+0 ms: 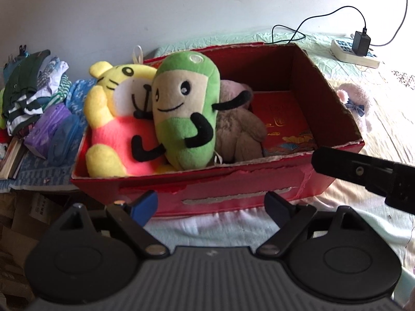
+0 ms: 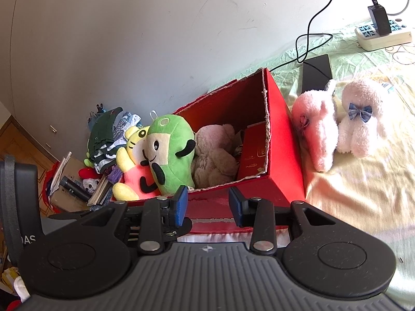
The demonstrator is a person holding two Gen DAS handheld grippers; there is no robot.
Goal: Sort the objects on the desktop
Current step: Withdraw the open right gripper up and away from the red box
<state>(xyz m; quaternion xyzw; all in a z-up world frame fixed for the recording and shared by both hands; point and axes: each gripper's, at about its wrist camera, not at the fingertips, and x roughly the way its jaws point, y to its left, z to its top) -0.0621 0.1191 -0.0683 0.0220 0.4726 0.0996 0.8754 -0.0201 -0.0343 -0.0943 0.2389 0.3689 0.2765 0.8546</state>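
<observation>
Both grippers sit nearest the lens, empty. Left gripper [image 1: 211,204]: fingers [image 1: 145,206] wide apart, nothing between them, facing the long front wall of the red box. Right gripper [image 2: 208,207]: fingers [image 2: 180,206] apart w/ a narrower gap, also holding nothing, level w/ the box's front right corner.

Bed [image 2: 363,194]: carries everything; no bench in view.

Red box [image 1: 233,189]: open top, left half filled w/ yellow tiger plush [image 1: 114,119], green plush [image 1: 184,108], brown plush [image 1: 241,134]. Right half shows bare floor, so room remains.

Unsorted items: pink plush [image 2: 315,127] and white plush w/ blue bow [image 2: 360,119], lying touching each other on the bed just outside the box's right wall. Pink one's long axis runs roughly toward the right wrist camera.

Key relation: both lie forward and to the right of the right fingers, beyond the box corner. Left wrist view shows only a sliver of the white one past the box. Judgement: right gripper nearer, better placed for pickup.
</observation>
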